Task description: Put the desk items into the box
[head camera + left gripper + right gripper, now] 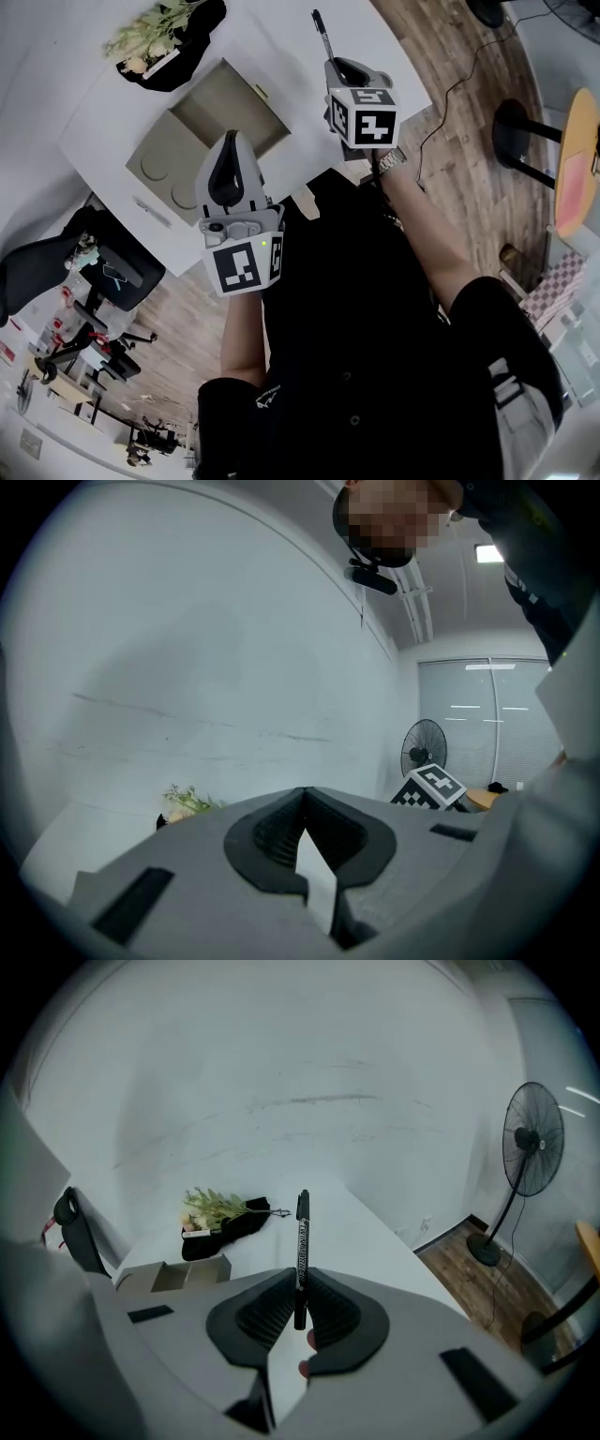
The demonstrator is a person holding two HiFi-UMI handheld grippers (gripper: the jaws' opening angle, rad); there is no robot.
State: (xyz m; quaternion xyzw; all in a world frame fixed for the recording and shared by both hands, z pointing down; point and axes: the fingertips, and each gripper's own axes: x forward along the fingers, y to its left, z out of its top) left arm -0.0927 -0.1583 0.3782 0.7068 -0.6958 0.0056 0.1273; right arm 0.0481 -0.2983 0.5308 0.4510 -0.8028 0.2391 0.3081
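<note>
Left tongs (230,159) nearest the head cam, held up in front of the person's dark top, above the worktop's (281,37) near edge. Its jaws (302,803) are pressed together w/ nothing between them, aimed at a bare white wall. Right tongs (342,73) are raised further out, over the worktop's right part, jaws clamped on a black pen (321,33) near its lower end. The pen (301,1232) stands upright, most of it above the tongs (300,1283).

Around: a bunch of flowers (155,28) lies on a black bag (192,47) at the far corner, just beyond the box (159,164). In the right gripper view, flowers (214,1207) and bag (234,1227) sit left of the pen, w/ the box (173,1276) nearer and further left. A black chair (112,272) stands off the worktop's left edge, a black stool (514,122) and a thin cable (459,84) on the wood floor to the right. A standing fan (532,1152) is by the wall, well apart from the worktop.

Room: white surface between box and pen is bare, as is the right side up to its edge (375,1213).

Box: cardboard, open, flaps folded out, between the two tongs in the head view, closer to the left one. Inside, only its tan bottom shows.
</note>
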